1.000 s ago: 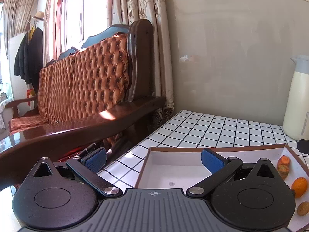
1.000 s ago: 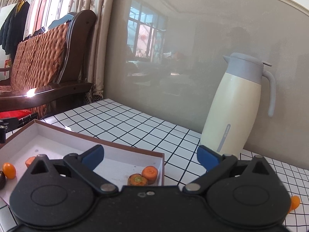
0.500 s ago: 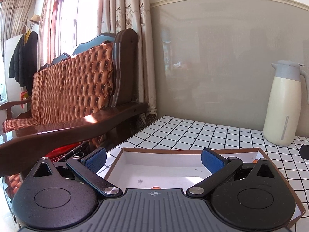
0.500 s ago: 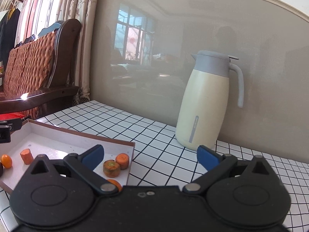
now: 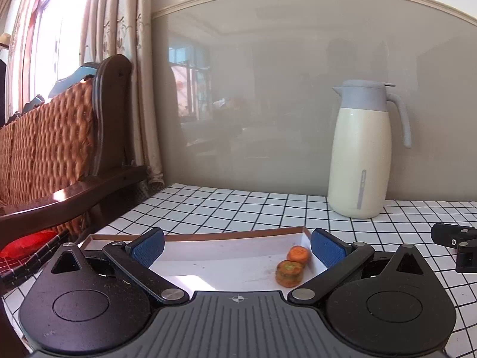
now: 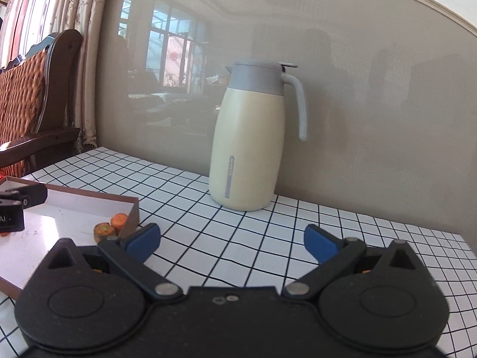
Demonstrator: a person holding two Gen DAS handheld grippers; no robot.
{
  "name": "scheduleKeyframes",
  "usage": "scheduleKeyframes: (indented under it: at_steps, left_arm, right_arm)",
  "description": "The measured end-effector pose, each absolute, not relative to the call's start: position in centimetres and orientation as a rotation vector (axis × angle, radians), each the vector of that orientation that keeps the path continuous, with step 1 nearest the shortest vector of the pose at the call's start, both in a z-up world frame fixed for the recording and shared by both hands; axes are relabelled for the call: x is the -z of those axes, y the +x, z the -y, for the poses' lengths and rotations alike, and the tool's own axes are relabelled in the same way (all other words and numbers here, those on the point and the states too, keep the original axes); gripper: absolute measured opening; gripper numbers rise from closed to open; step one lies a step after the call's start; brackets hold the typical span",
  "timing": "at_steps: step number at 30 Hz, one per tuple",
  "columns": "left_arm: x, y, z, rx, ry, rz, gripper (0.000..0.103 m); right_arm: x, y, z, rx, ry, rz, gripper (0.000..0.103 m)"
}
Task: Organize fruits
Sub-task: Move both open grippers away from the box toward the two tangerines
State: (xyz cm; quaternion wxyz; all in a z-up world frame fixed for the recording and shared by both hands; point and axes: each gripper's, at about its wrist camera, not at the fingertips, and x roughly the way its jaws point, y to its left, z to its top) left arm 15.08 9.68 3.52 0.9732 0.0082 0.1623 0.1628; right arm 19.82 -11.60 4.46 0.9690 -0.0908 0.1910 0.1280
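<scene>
A shallow white box with a brown rim [image 5: 208, 235] lies on the checked table. Two orange slices sit in its far right corner: one plain orange [image 5: 298, 253], one with a greenish top [image 5: 289, 273]. My left gripper [image 5: 237, 246] is open and empty, low over the box. My right gripper [image 6: 232, 240] is open and empty, over bare table right of the box [image 6: 131, 208]. The two slices also show in the right wrist view [image 6: 111, 223]. The left gripper's tip [image 6: 18, 205] shows at that view's left edge.
A cream jug with a grey lid and handle [image 5: 362, 155] stands at the back by the grey wall; it also shows in the right wrist view [image 6: 250, 146]. A wooden sofa with orange cushions [image 5: 59, 149] stands left of the table. The right gripper's tip [image 5: 456, 244] shows at the right.
Both grippers have swung to the right. The sofa has slid to the left of both views and the jug has come toward the middle. Both grippers stay open.
</scene>
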Motion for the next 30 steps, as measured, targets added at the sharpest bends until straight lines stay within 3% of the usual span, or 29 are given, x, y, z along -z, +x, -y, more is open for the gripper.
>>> scheduleKeyframes:
  at_steps: [30]
  left_arm:
    - [-0.3, 23.7, 5.7, -0.083, 0.055, -0.357, 0.103]
  right_arm:
    - [1.1, 26.7, 28.1, 0.057, -0.113, -0.523, 0.097]
